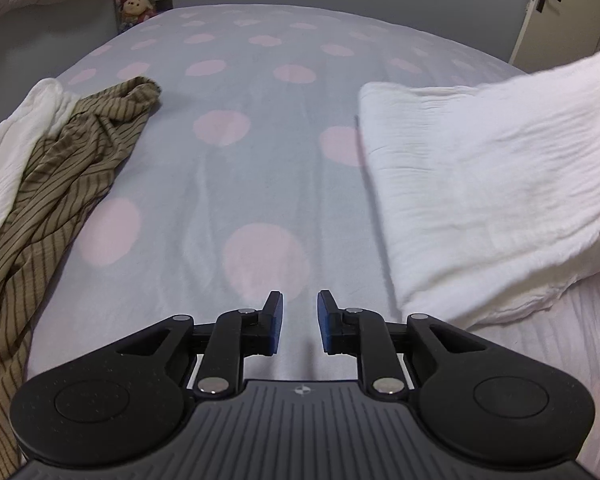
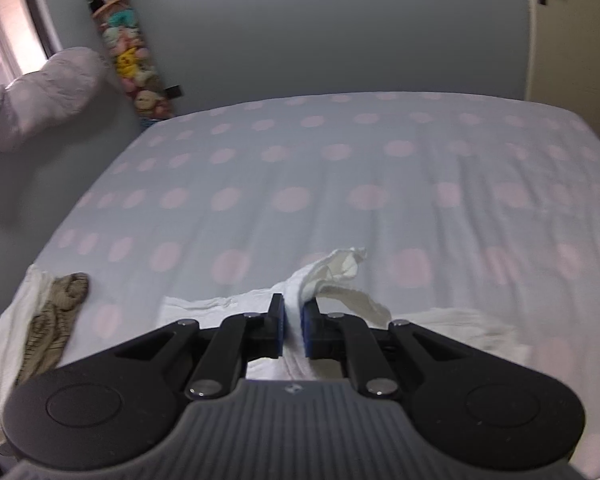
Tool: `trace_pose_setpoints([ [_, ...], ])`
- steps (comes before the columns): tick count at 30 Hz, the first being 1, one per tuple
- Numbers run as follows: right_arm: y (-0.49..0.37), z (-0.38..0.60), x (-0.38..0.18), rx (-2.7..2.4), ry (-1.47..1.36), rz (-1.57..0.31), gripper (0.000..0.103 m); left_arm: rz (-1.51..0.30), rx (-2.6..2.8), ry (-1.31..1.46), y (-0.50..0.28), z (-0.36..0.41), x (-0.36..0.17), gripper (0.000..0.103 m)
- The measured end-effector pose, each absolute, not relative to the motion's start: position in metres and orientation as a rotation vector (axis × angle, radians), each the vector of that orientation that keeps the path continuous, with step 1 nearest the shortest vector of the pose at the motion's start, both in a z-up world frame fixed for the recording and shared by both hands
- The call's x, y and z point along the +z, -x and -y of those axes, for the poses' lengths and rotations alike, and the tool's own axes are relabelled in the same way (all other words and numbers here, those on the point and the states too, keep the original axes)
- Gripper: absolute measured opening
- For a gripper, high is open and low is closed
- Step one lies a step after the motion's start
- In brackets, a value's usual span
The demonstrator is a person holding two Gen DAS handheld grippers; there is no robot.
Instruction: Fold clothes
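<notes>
A white crinkled garment lies on the right of the bed, its far corner drawn up toward the top right of the left wrist view. My right gripper is shut on a bunched fold of that white garment, and cloth shows between its blue pads. Above bare sheet, my left gripper is open, with nothing between its fingers. An olive striped garment lies crumpled at the left bed edge, on top of another white cloth. The right wrist view shows the striped garment at lower left.
The bed sheet is grey with pink dots and reaches far ahead. A tall holder of plush toys leans in the far left corner beside a pale pillow. A door stands at the far right.
</notes>
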State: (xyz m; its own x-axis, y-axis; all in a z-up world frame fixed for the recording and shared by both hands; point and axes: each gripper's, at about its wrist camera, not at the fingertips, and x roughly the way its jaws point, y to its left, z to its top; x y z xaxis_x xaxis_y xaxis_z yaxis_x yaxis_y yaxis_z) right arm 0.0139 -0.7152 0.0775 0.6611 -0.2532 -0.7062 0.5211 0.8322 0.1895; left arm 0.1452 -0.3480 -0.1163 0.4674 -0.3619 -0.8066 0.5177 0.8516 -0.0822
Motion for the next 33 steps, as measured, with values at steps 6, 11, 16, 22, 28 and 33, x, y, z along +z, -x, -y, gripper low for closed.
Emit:
trace_pose_setpoints([
  [6,0.028,0.765,0.056,-0.554,-0.419,-0.76,0.011,-0.946,-0.576,-0.184,-0.149,0.369,-0.116,0.017],
  [11,0.052,0.806,0.01,-0.651,-0.468,-0.804,0.011,-0.966,-0.616,-0.138,-0.158,0.386,-0.116,0.027],
  [16,0.063,0.837,-0.043,-0.708,-0.557,-0.815,0.011,-0.987,-0.645,-0.134,-0.169,0.409,-0.12,0.03],
  [22,0.079,0.85,-0.074,-0.73,-0.599,-0.805,0.03,-1.024,-0.676,-0.13,-0.18,0.438,-0.132,0.034],
  [28,0.121,0.857,-0.064,-0.776,-0.654,-0.725,0.048,-1.081,-0.694,-0.07,-0.184,0.451,-0.146,0.042],
  [33,0.157,0.834,-0.068,-0.722,-0.714,-0.688,0.073,-1.15,-0.669,0.029,-0.189,0.449,-0.162,0.042],
])
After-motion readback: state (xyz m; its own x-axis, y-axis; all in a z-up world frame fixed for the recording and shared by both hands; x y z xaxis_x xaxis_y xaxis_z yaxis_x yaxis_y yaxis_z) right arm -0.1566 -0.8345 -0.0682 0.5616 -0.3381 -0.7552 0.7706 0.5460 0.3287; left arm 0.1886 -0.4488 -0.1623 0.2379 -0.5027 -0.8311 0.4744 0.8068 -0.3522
